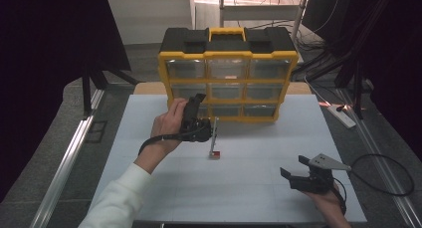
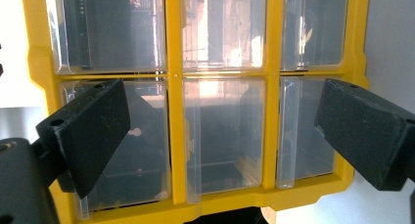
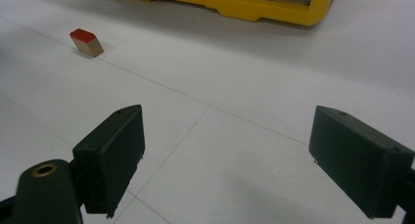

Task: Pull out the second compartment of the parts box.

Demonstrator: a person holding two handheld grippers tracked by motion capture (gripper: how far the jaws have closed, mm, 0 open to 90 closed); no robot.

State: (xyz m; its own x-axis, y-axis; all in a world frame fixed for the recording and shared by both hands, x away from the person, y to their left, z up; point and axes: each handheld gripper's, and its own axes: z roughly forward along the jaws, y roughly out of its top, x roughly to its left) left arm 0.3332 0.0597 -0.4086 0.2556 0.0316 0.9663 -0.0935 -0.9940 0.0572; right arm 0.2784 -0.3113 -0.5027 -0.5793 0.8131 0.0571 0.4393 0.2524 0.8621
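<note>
A yellow and black drawer cabinet (image 1: 228,73) with clear drawers stands at the back of the white table (image 1: 259,138). My left gripper (image 1: 196,102) is held up in front of its lower left drawers. In the left gripper view my left gripper (image 2: 222,104) is open with nothing in it, and its jaws frame the bottom middle drawer (image 2: 222,136). A small wooden block with a red top (image 1: 215,155) lies on the table just below that hand. My right gripper (image 1: 294,166) rests open near the front right. In its own view my right gripper (image 3: 227,131) faces bare table, with the block (image 3: 86,42) far off to the left.
A white power strip (image 1: 343,116) and cables lie on the floor to the right of the table. Metal rails (image 1: 64,158) run along both sides. The cabinet's yellow base (image 3: 235,4) crosses the top of the right gripper view.
</note>
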